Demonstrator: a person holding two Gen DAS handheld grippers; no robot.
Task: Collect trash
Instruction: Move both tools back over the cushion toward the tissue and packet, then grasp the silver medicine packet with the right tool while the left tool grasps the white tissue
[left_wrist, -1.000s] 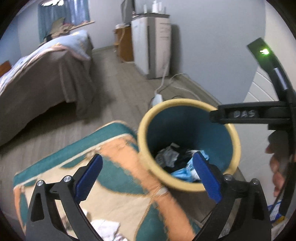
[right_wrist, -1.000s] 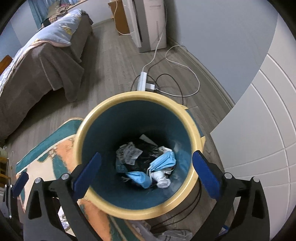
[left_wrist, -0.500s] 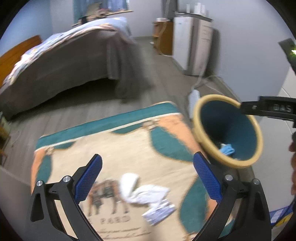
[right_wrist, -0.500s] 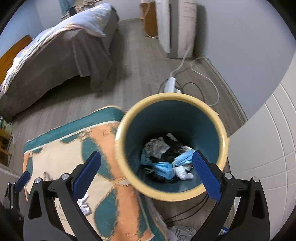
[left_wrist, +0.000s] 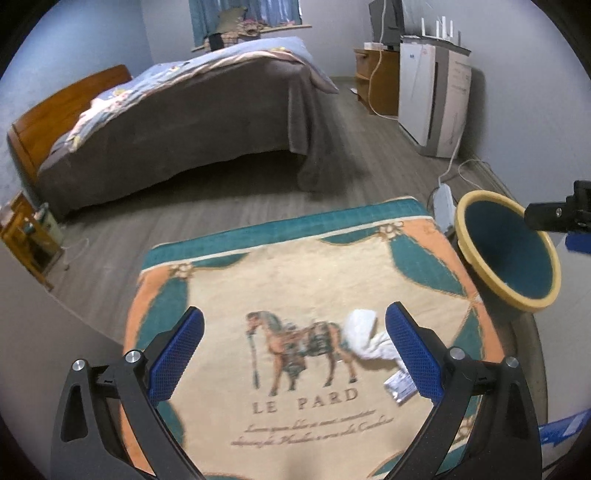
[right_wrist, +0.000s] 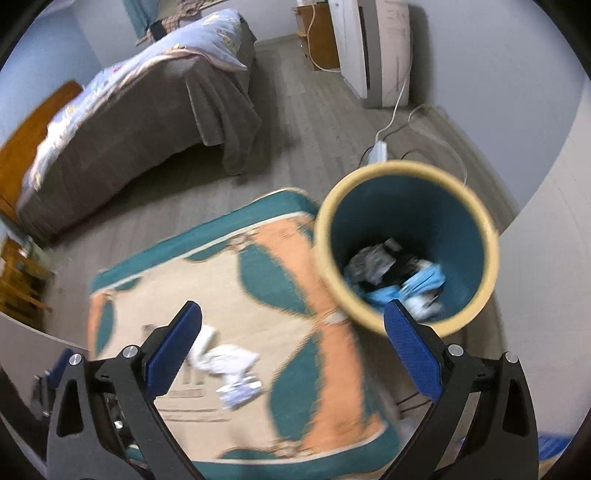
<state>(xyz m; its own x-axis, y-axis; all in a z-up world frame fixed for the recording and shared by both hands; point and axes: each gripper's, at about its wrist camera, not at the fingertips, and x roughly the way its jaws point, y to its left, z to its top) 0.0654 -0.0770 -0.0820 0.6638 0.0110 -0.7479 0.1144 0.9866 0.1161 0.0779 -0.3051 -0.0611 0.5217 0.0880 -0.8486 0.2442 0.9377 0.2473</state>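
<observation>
Bedroom floor w/ grey wood planks, patterned rug laid on it. Left tool hangs over the rug, jaws spread wide, nothing between them. Right tool likewise wide and empty; its view is motion-blurred.

Just inside the left tool's right finger lies a white crumpled tissue, on the rug beside the printed horse. Its long axis runs roughly from upper left to lower right in the left view, one bulky end pointing toward the bed. A small silvery wrapper lies flat just below it, near but apart. Right view shows the same pair: tissue, wrapper.

Trash bin, yellow rim, teal inside, stands at the rug's right edge. Inside, per right view: blue face masks, dark and grey scraps, something white.

Vs 0.5 s ago: left tool has swung further onto the rug, so the horse print now sits centred and the bin is pushed to the frame's right. Right tool has pulled away from above the bin toward the rug; tissue and wrapper are now in its view.

Power strip w/ white cable lies behind the bin.
</observation>
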